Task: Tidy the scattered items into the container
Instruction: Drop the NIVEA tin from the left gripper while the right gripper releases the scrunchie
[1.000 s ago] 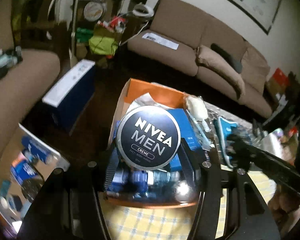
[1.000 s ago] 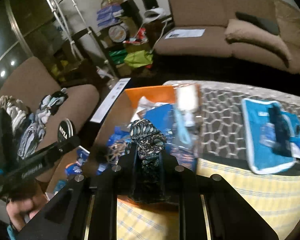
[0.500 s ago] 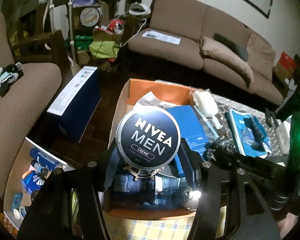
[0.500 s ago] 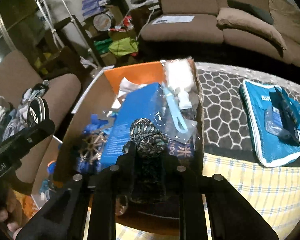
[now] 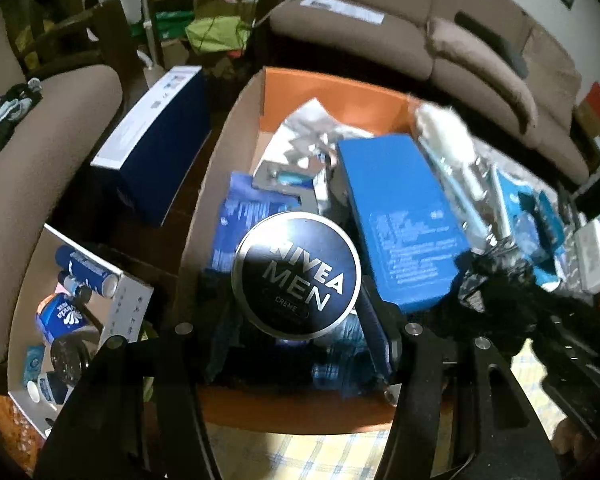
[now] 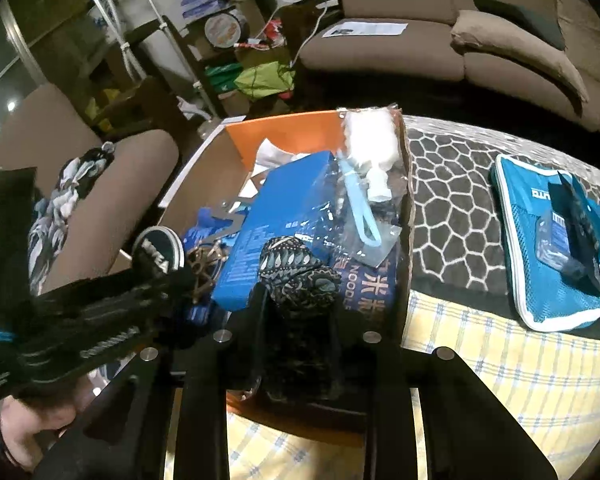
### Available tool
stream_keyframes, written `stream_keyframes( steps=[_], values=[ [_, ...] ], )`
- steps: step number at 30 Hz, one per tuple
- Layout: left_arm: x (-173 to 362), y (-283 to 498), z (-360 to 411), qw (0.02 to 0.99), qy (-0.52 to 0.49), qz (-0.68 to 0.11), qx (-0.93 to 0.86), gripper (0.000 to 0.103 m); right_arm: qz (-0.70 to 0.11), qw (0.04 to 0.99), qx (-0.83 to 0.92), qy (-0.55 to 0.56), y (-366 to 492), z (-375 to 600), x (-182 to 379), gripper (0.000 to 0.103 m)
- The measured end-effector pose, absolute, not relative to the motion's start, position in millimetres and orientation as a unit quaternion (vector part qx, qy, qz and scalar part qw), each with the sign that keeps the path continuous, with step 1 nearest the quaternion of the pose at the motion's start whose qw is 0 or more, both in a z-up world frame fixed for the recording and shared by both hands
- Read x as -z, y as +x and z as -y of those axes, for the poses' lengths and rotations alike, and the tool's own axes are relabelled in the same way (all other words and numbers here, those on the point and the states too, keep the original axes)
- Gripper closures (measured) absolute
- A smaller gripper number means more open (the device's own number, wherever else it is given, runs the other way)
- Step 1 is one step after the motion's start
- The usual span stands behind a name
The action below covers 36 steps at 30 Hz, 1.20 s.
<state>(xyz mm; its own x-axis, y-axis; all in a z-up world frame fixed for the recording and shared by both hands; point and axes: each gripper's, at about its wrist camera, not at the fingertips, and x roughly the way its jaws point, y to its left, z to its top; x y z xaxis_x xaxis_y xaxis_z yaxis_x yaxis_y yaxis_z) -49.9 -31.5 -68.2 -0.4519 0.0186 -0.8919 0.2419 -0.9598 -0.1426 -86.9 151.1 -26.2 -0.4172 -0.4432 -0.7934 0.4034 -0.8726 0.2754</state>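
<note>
Grippers hovered over the box: left gripper clamped a stiff, smooth tin by its rim, while right gripper, fingers spreading, loosened around a soft, light cloth bundle, easily squeezed mid-body.

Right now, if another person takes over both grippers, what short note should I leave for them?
Left gripper: shut on the round cream tin, held over the cardboard box.
Right gripper: jaws opening, with the patterned cloth bundle between them, over the near end of the box.
In the box already: a blue carton, a clear packet with a white bottle, and other small packets.
Done: most items are inside.
Left: let the bundle drop, set the tin in the box, then probably collect the teal pouch lying on the table.
</note>
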Motion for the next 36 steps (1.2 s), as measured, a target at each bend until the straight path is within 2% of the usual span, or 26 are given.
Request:
stream_keyframes(
  steps=[7,10,12,14,15,17,20,22,23,24,30,36],
  values=[
    [76,-52,31,0.066,0.544,-0.124,0.828,0.049,-0.013,0.253,0.833,0.493,-81,-148,24,0.074],
    [82,-54,28,0.067,0.561,-0.122,0.816,0.047,-0.011,0.247,0.836,0.489,-80,-149,20,0.066],
    [81,-53,27,0.057,0.569,-0.127,0.81,0.038,-0.004,0.244,0.838,0.489,-82,-152,17,0.066],
    [73,-51,27,0.052,0.559,-0.139,0.815,0.035,0.003,0.243,0.84,0.485,-83,-154,11,0.066],
    [70,-50,28,0.054,0.555,-0.14,0.818,0.029,0.007,0.245,0.842,0.481,-83,-154,6,0.066],
    [64,-48,30,0.061,0.546,-0.138,0.824,0.023,0.008,0.248,0.845,0.474,-82,-155,-1,0.066],
    [58,-46,38,0.069,0.54,-0.152,0.825,0.023,0.006,0.25,0.851,0.462,-81,-157,-11,0.066],
    [56,-46,45,0.07,0.536,-0.166,0.825,0.023,0.007,0.247,0.852,0.462,-82,-159,-12,0.073],
    [54,-46,47,0.072,0.534,-0.168,0.826,0.023,0.008,0.246,0.852,0.462,-82,-160,-11,0.082],
    [53,-46,48,0.074,0.533,-0.168,0.826,0.023,0.011,0.247,0.85,0.464,-83,-161,-9,0.084],
    [46,-44,48,0.071,0.526,-0.167,0.831,0.023,0.006,0.242,0.841,0.483,-85,-155,11,0.084],
    [44,-43,49,0.075,0.522,-0.165,0.834,0.023,-0.003,0.235,0.82,0.521,-87,-145,53,0.085]
  ],
)
